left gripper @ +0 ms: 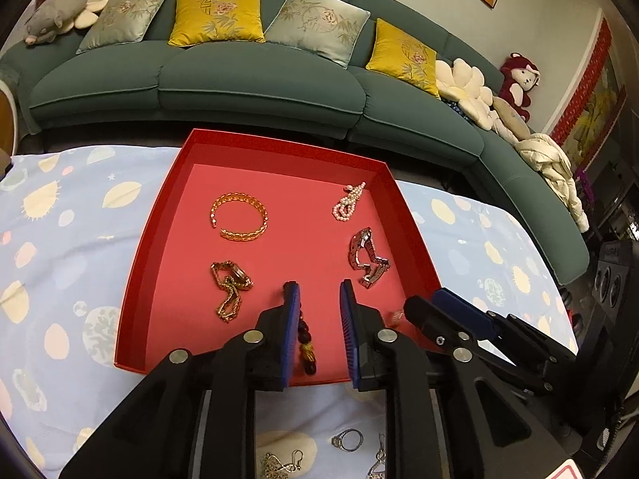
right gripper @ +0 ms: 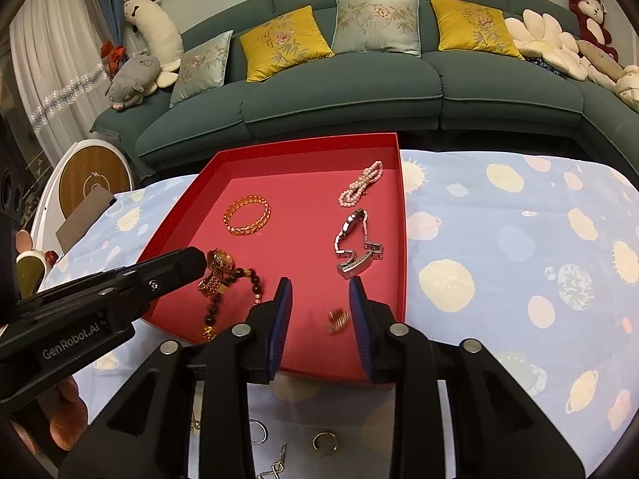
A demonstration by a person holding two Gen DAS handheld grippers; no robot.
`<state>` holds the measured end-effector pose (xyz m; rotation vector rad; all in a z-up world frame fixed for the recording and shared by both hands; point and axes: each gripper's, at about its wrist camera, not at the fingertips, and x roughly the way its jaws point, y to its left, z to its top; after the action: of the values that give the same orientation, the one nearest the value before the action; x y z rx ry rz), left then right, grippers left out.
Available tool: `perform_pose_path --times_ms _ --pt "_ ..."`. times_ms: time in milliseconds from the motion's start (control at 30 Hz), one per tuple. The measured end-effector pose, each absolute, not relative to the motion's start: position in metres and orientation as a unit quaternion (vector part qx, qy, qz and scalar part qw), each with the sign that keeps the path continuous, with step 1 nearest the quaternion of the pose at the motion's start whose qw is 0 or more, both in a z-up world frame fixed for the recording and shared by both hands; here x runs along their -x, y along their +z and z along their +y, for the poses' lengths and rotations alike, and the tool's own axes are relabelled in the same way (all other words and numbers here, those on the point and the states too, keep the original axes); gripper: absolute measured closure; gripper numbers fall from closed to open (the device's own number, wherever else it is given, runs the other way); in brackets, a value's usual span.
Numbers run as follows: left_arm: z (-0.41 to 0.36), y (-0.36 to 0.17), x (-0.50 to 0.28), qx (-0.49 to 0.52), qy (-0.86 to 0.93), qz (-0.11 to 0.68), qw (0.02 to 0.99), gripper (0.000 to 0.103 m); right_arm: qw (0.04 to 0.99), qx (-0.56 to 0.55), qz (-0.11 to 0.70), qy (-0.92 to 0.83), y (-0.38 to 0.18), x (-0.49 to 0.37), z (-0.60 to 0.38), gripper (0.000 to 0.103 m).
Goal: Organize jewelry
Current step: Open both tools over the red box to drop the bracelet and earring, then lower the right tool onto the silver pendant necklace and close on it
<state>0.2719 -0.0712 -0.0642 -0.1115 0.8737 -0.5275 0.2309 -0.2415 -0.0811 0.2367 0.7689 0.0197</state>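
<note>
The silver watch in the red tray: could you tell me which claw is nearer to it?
Right. The right claw sits just below the silver watch; the left claw is across the tray by the gold watch.

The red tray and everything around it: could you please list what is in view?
shallow red cardboard tray: one, on blue patterned cloth
gold open bangle: one, tray, far left
pink pearl strand: one, far right
silver metal watch: one, right
gold metal watch: one, near left
dark beaded bracelet: one, near edge
small gold ring: one, near right
rings: several, cloth, outside tray
green sofa: one, behind
left gripper: jaws open
right gripper: jaws open
</note>
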Motion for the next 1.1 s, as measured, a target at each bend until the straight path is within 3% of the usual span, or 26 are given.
perform_pose_path --times_ms 433,800,1100 --pt "0.016 -0.015 -0.197 0.08 -0.237 0.364 0.897 0.083 0.936 -0.133 0.327 0.017 -0.031 -0.135 -0.253 0.071" --pt "0.042 -0.056 -0.133 0.09 -0.223 0.418 0.876 0.083 0.922 -0.107 0.371 0.013 -0.061 -0.053 -0.218 0.072" --pt "0.025 -0.081 -0.122 0.077 -0.234 0.443 0.862 0.083 0.904 -0.116 0.409 0.04 -0.096 -0.06 -0.196 0.072"
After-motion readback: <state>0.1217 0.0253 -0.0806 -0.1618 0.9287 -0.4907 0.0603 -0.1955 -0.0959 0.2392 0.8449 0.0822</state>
